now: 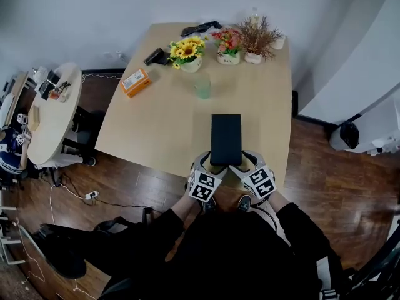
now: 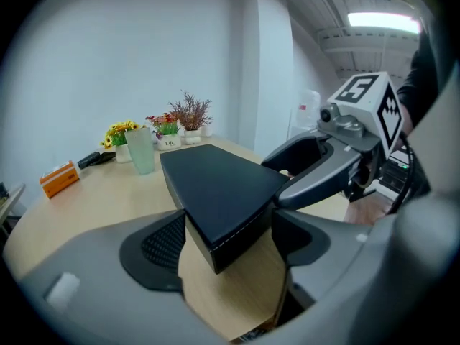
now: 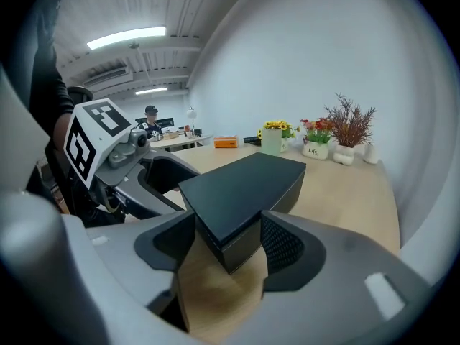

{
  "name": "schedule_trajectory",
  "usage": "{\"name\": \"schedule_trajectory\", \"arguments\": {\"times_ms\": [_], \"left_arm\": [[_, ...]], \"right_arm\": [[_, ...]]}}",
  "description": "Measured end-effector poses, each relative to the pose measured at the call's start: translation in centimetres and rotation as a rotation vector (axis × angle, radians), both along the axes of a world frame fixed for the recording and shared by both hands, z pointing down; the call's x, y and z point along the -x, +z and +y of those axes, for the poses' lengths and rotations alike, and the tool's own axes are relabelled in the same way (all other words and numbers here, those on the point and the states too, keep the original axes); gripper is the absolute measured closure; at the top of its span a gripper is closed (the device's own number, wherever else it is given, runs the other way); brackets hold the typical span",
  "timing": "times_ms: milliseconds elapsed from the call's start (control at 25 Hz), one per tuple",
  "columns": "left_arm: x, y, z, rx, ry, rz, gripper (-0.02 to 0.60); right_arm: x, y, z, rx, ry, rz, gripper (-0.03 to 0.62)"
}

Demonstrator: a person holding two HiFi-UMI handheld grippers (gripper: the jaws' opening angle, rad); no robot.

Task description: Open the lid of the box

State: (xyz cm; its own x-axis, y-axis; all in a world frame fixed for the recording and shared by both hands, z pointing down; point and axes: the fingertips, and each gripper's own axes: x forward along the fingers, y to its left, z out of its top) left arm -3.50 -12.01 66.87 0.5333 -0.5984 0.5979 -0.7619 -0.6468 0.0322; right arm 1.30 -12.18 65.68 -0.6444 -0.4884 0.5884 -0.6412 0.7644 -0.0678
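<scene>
A black rectangular box lies with its lid down near the front edge of the wooden table. My left gripper grips the box's near left corner, and my right gripper grips its near right corner. In the left gripper view the box has its corner wedged between the left gripper's jaws, with both jaws against its sides. The right gripper view shows the same: the box sits pinched at one corner in the right gripper. The box's base is partly hidden by the jaws.
Beyond the box stand a green cup, a sunflower pot, a pot of pink flowers and a dried plant. An orange carton lies at the table's left. A round side table stands further left.
</scene>
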Motion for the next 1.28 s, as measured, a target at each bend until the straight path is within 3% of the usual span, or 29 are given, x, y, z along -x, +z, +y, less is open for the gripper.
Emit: {"name": "schedule_trajectory", "arguments": {"times_ms": [120,200,240,280,320,520,640,760,800,1000,1160,1280], "left_arm": [[0.0,-0.1,-0.1,0.006,-0.01,0.009,0.237],[0.0,-0.1,-0.2,0.008,-0.01,0.012,0.25],[0.0,-0.1,-0.1,0.009,-0.008,0.014,0.25],[0.0,-0.1,-0.1,0.011,-0.006,0.016,0.25],[0.0,0.0,0.0,0.015,-0.005,0.017,0.25],[0.3,0.0,-0.1,-0.006,0.037,-0.026,0.25],[0.7,-0.2,-0.5,0.0,0.058,-0.015,0.261],[0.8,-0.2,-0.4,0.023,0.067,-0.001,0.272],[0.8,-0.2,-0.4,0.022,0.068,-0.004,0.272],[0.5,0.1,-0.4,0.001,0.071,-0.009,0.278],[0.5,0.2,-0.3,0.011,0.063,-0.006,0.278],[0.7,0.1,-0.2,0.01,0.077,-0.035,0.278]], "right_arm": [[-0.2,-0.4,-0.2,0.095,0.019,-0.081,0.315],[-0.9,-0.8,-1.0,0.22,0.122,-0.217,0.333],[-1.3,-1.0,-1.6,0.286,0.184,-0.286,0.429],[-1.7,-1.1,-1.9,0.327,0.222,-0.326,0.468],[-1.8,-1.1,-2.1,0.335,0.23,-0.331,0.466],[-1.5,-1.5,-2.0,0.278,0.152,-0.252,0.448],[-1.0,-1.5,-0.9,0.129,-0.032,-0.077,0.317],[-0.8,-0.2,0.4,0.036,-0.146,0.075,0.311],[-0.8,-0.1,0.3,0.031,-0.133,0.071,0.354],[-1.0,-0.1,0.1,0.126,-0.076,-0.036,0.382],[-0.9,-0.7,0.2,0.255,-0.016,-0.176,0.366],[-0.9,-0.7,0.3,0.242,-0.014,-0.165,0.359]]}}
